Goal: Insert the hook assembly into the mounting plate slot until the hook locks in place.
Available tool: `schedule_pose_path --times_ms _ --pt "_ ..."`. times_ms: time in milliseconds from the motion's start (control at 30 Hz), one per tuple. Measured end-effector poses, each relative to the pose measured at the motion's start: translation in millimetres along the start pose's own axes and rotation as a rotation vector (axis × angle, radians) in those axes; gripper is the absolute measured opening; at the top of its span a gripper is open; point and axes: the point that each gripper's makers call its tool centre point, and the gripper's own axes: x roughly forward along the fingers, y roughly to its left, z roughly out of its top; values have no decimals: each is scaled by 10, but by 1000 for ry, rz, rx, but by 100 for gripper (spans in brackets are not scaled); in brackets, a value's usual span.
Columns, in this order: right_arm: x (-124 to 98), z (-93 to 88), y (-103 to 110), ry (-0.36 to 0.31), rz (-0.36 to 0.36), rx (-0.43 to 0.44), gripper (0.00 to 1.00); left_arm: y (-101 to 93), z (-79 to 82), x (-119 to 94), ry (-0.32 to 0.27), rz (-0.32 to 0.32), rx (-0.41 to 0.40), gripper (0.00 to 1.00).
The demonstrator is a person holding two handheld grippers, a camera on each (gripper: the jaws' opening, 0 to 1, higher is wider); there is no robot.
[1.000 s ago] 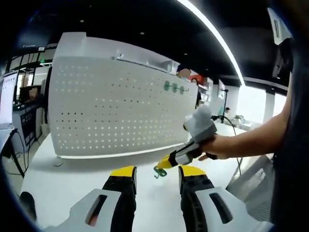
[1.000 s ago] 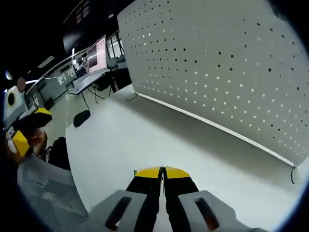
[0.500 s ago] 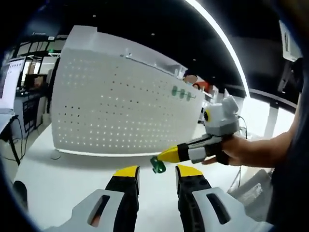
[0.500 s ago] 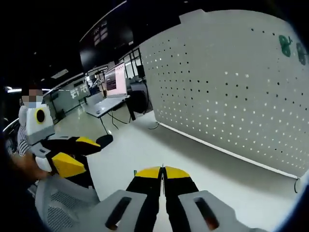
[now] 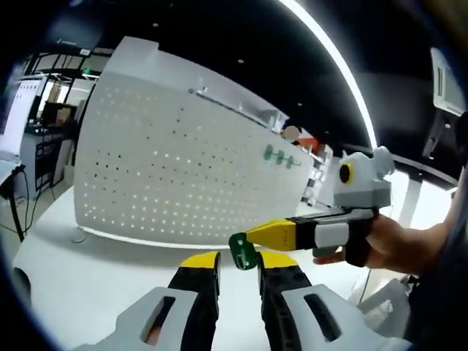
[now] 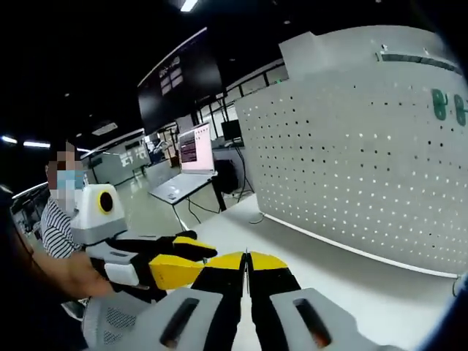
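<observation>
A small green hook point(image 5: 243, 250) hangs in the tips of my right gripper point(image 5: 252, 238), which reaches in from the right with a hand behind it. The hook sits just above the gap between my left gripper's point(image 5: 239, 262) yellow-tipped jaws, which stand apart without touching it. The white perforated mounting plate point(image 5: 175, 175) stands upright on the table behind, with green hooks point(image 5: 281, 156) near its upper right. In the right gripper view my right gripper point(image 6: 246, 257) is shut, the left gripper point(image 6: 175, 265) lies at its left, and the plate point(image 6: 365, 168) with green hooks point(image 6: 446, 106) rises at the right.
The white table point(image 5: 80, 270) runs along the plate's foot. A person in a striped shirt point(image 6: 58, 230) is at the left of the right gripper view. Desks with a monitor point(image 6: 194, 146) stand far behind. A thin cable point(image 6: 457, 281) hangs by the plate's right end.
My right gripper has brought the green hook up and closer, to just above the left jaws. The left jaws have drawn nearer together. Both views have tilted upward.
</observation>
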Motion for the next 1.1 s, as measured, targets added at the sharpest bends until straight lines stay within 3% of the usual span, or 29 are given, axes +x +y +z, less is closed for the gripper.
schedule_pose_path --times_ms 433,1100 --pt "-17 89 124 -24 6 -16 0 -60 44 48 -31 -24 10 9" --pt "-60 117 125 -34 -24 -11 0 -132 67 101 -38 -69 9 4"
